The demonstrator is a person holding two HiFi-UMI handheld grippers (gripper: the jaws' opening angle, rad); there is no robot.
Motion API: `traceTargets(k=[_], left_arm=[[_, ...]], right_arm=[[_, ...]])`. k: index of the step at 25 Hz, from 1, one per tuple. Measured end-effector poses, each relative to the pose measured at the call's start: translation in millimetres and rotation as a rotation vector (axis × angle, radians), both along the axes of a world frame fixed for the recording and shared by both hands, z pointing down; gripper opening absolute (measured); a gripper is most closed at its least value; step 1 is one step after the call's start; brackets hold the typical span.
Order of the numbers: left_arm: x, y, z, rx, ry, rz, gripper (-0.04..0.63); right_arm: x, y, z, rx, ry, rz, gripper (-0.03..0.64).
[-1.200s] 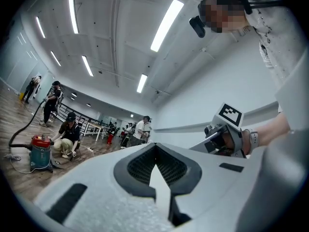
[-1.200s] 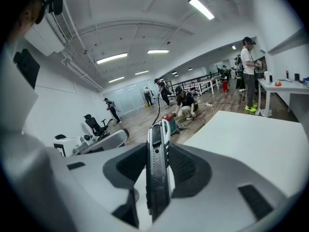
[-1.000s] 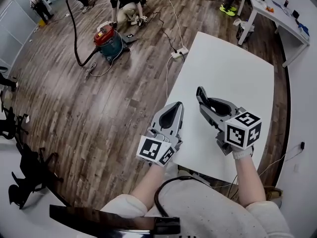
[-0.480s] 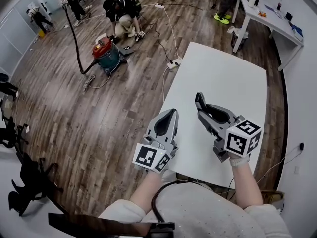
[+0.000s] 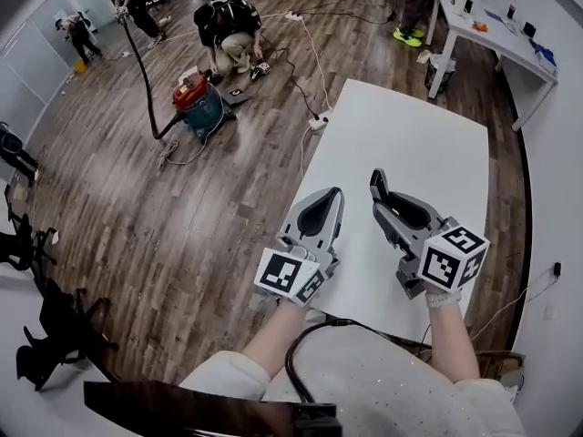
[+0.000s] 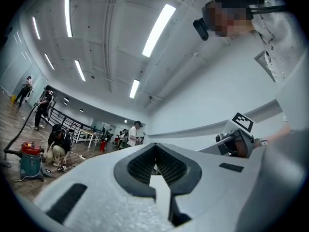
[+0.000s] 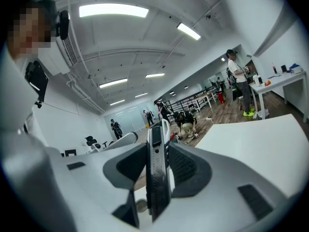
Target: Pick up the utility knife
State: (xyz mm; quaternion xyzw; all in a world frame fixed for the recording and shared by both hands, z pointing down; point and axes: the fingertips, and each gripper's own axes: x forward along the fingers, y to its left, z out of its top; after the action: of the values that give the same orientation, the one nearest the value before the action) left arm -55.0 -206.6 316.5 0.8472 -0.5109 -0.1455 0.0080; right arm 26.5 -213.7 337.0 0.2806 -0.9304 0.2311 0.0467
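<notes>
A dark utility knife (image 7: pixel 155 168) with a slider on its back stands on edge between the pads of my right gripper (image 7: pixel 159 129), which is shut on it. In the head view that gripper (image 5: pixel 375 180) hangs above the near half of the white table (image 5: pixel 410 126), and its jaws hide most of the knife. My left gripper (image 5: pixel 334 194) hovers just to its left, over the table's left edge. In the left gripper view its jaws (image 6: pixel 155 146) are shut with nothing between them.
A red and teal vacuum cleaner (image 5: pixel 200 98) with a black hose stands on the wooden floor at the left, next to a crouching person (image 5: pixel 230 21). A power strip (image 5: pixel 317 124) lies by the table's corner. A second white desk (image 5: pixel 496 25) is at the back right.
Both grippers have risen a little and drifted forward over the table. The knife stays clamped in the right gripper and the left stays shut.
</notes>
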Motion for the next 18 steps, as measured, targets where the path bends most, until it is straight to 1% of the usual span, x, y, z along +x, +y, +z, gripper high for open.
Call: traceTargets(k=[6,18], left_arm=[[-4,5,3,-0.002,-0.007,0.007,0.006],[-11,8,4,-0.006,-0.011,-0.005,0.006]], right_arm=[[5,0,0,0.004,-0.021,0.037,0.144],[1,1,-2,0.013,-0.014,0.028,0.144]])
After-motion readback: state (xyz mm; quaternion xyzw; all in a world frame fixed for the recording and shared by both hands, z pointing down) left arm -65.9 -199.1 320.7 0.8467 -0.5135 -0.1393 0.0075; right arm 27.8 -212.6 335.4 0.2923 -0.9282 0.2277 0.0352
